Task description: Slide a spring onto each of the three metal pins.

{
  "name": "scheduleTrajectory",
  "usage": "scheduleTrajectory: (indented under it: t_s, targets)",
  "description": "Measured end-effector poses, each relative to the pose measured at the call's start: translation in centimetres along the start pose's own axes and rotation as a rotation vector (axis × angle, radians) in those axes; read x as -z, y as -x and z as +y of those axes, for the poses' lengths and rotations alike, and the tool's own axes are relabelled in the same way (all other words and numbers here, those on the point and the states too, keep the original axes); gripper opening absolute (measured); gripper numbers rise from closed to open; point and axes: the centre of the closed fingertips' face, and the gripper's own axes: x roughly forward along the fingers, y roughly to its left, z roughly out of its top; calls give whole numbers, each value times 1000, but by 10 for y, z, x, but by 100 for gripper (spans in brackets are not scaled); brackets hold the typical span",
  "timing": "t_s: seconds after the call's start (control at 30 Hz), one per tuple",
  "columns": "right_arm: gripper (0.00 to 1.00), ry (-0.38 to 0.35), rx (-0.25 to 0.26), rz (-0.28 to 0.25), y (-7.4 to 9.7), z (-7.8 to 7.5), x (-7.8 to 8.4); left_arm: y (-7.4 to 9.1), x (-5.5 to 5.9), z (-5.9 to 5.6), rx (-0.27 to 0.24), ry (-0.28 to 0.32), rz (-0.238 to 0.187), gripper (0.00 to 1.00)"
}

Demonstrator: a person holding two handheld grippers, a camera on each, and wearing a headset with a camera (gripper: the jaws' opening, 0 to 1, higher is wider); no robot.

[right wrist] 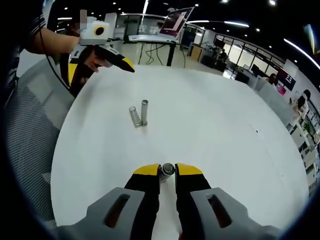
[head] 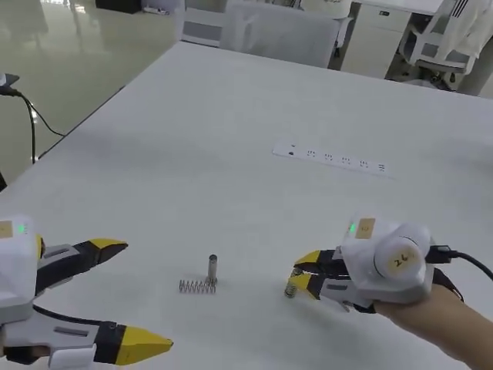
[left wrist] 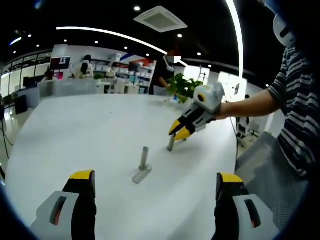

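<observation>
The spring (head: 197,287) lies flat on the white table (head: 231,116), and no finger touches it. It rests right beside the foot of a metal pin (head: 212,267) that stands straight up near the middle of the table.

Your left gripper (head: 146,294) is at the near left side. Its two yellow fingers are wide apart and hold nothing. The spring and the standing pin sit out in front of them, a little way off and close to the middle of the gap, as your left gripper view shows.

Your right gripper (head: 300,275) is low over the table, off to the right of the spring. Its fingers are pinched together on a second pin (head: 291,290). In your right gripper view, one yellow tip sits on each side of it and its round top shows between them. This pin looks upright with its lower end at the table. You cannot tell if a spring is around it.

The loose spring is well apart from your right fingers.

A white power strip (head: 331,159) lies farther back on the table.
</observation>
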Motion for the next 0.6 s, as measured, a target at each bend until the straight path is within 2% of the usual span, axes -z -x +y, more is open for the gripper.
scheduleTrajectory:
  t_s: [0.13, 0.27, 0.37, 0.43, 0.6]
  targets:
    - [11, -10, 1, 0, 0, 1, 0, -1, 0, -3, 6, -2, 4, 98]
    - [13, -14, 13, -31, 5, 1, -7, -1, -2, -4, 6, -2, 1, 98]
    - [14, -70, 20, -65, 11, -1, -12, -1, -4, -3, 5, -5, -1, 98]
    - [14, -73, 25, -80, 16, 0, -14, 0, -5, -3, 3, -7, -4, 98]
    - [14, -158, 20, -155, 29, 6, -24, 1, -8, -1, -1, -6, -12, 98]
